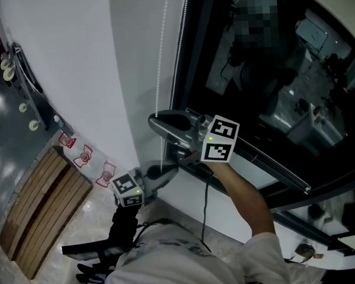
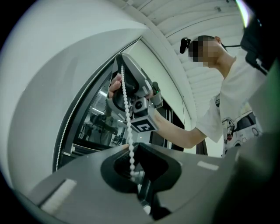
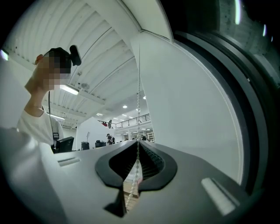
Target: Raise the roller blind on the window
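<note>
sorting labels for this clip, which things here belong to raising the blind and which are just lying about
In the job:
bead chain
right gripper, shut on the chain
left gripper, shut on it lower down
window

Lying about:
wooden slatted bench
small red items beside it

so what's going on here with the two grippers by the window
A person is working the blind's bead chain beside the window, with a handheld gripper in each hand. The right gripper is clamped on the chain higher up, and the left gripper is closed on the same chain lower down. The chain runs fairly straight between them. The glass in view is uncovered.
</note>
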